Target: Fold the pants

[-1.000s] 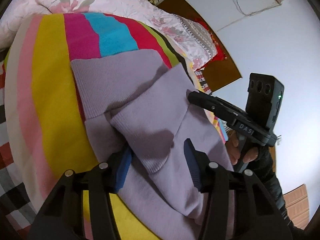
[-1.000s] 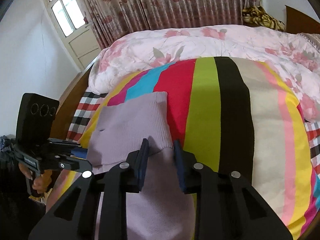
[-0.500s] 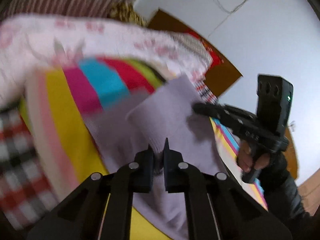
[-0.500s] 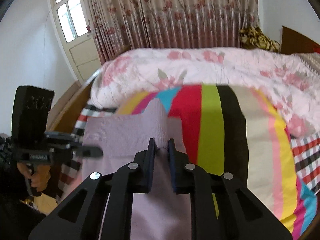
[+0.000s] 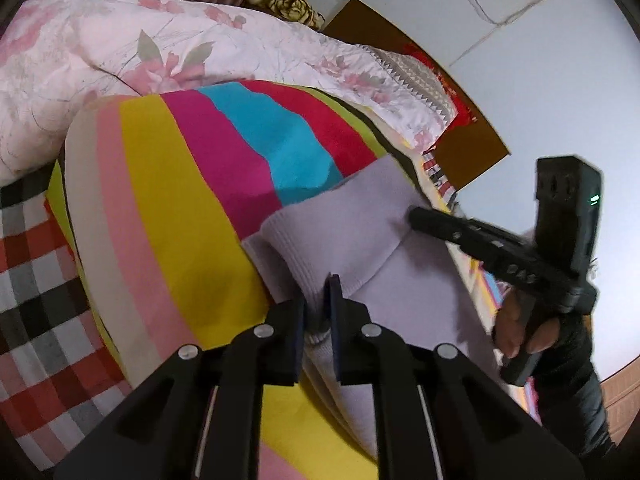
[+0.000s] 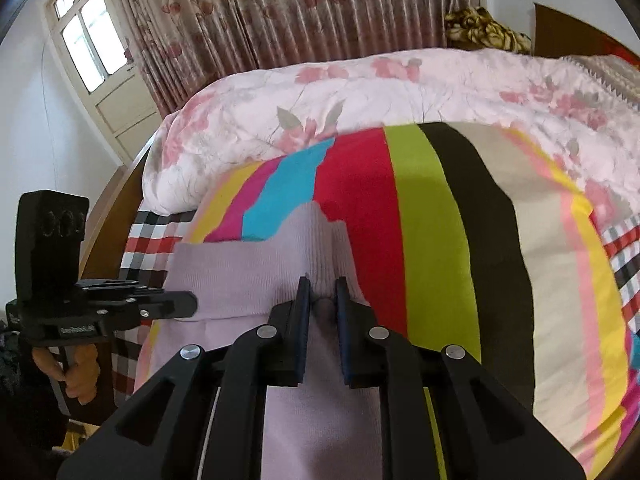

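Lilac knit pants (image 5: 360,220) lie on a bright striped blanket (image 5: 172,184) on the bed. My left gripper (image 5: 318,300) is shut on a ribbed edge of the pants, with the cloth bunched between its blue pads. My right gripper (image 6: 322,294) is shut on the other corner of the same edge of the pants (image 6: 256,272). The edge is lifted off the blanket and stretched between the two grippers. In the left wrist view the right gripper (image 5: 416,214) comes in from the right. From the left of the right wrist view the left gripper (image 6: 192,302) reaches in.
A pink floral quilt (image 6: 360,92) is piled along the far side of the bed. A checked sheet (image 5: 36,280) shows beside the blanket. A wooden headboard (image 5: 460,148) stands against the wall, curtains (image 6: 280,12) and a window (image 6: 88,36) behind. A person's hand (image 5: 524,332) holds the right gripper's handle.
Both grippers have shut on the ribbed edge of the pants and lifted it, drawing it back toward me. The upper folded layer that lay flat is now raised and stretched between them.
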Demonstrator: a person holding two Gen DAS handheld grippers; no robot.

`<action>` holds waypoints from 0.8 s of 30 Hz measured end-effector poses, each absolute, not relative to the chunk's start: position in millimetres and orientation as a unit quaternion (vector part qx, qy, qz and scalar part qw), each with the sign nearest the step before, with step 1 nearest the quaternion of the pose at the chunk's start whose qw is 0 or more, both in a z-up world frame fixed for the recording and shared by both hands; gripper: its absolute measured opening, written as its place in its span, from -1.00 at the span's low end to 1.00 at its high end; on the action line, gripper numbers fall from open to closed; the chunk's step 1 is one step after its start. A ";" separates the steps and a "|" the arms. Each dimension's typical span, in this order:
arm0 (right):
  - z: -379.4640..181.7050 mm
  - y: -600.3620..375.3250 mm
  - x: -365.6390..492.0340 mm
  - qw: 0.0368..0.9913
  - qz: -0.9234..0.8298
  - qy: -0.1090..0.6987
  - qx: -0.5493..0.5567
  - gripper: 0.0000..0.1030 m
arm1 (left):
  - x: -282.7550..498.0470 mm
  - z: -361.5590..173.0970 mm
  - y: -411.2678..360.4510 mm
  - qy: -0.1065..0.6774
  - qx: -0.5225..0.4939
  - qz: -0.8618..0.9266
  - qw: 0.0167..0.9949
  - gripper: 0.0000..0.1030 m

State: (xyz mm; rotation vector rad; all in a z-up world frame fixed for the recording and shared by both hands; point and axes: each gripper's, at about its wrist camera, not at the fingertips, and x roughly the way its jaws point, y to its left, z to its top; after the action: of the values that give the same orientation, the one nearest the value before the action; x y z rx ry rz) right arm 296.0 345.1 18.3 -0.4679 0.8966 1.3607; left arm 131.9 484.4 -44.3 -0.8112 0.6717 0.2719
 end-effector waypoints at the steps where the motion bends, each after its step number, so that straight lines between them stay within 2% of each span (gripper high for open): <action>1: 18.6 345.3 293.9 0.664 0.598 0.396 -0.211 -0.74 | 134.6 -44.6 484.1 0.320 -0.384 0.131 0.856 -0.72; 3: 12.2 348.2 291.4 0.670 0.585 0.396 -0.228 -0.73 | 133.2 -47.9 484.6 0.322 -0.382 0.128 0.857 -0.54; 4: 9.2 350.2 291.4 0.672 0.582 0.396 -0.229 -0.67 | 134.0 -50.6 486.7 0.321 -0.382 0.129 0.857 -0.27; 5: 7.1 350.6 292.4 0.672 0.583 0.400 -0.221 -0.64 | 133.9 -51.3 488.3 0.316 -0.387 0.123 0.857 -0.08; 6: 7.5 349.3 294.3 0.672 0.584 0.402 -0.214 -0.59 | 132.1 -50.4 490.2 0.309 -0.398 0.114 0.856 0.02; 7: 11.1 345.9 296.1 0.671 0.585 0.404 -0.208 -0.53 | 127.8 -46.8 489.6 0.311 -0.393 0.135 0.855 0.45; 8: 18.0 340.0 297.6 0.675 0.583 0.404 -0.202 -0.43 | 123.2 -39.0 486.9 0.316 -0.376 0.178 0.853 0.73; 9: 25.1 333.1 298.8 0.681 0.581 0.401 -0.194 -0.25 | 114.8 -23.9 480.5 0.307 -0.344 0.229 0.857 0.73; 10: 39.1 317.8 301.0 0.691 0.579 0.394 -0.176 0.15 | 109.9 -12.8 474.4 0.291 -0.329 0.230 0.868 0.73; 11: 47.0 307.9 301.0 0.698 0.577 0.388 -0.170 0.33 | 107.2 -3.1 468.3 0.278 -0.322 0.216 0.879 0.78; 12: 55.0 295.9 299.9 0.707 0.572 0.380 -0.169 0.40 | 108.5 9.8 457.6 0.265 -0.315 0.183 0.893 0.82; 14: 65.7 264.9 289.9 0.713 0.563 0.371 -0.192 0.40 | 123.2 19.1 440.8 0.275 -0.289 0.137 0.907 0.95; 17: 63.9 224.6 266.6 0.711 0.544 0.387 -0.220 0.40 | 163.0 9.9 414.8 0.341 -0.222 0.103 0.908 0.96; 19: 59.4 193.0 236.6 0.708 0.538 0.390 -0.238 0.40 | 181.7 -11.1 412.4 0.384 -0.225 0.099 0.890 0.96; 24: 29.8 130.6 162.4 0.728 0.496 0.387 -0.272 0.39 | 192.3 -30.8 407.4 0.395 -0.193 0.105 0.892 0.96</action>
State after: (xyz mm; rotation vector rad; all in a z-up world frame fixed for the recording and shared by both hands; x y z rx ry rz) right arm 162.4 130.6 29.8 -0.5986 0.8517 1.0929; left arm 192.2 407.4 -30.8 -0.4013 0.8205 0.2172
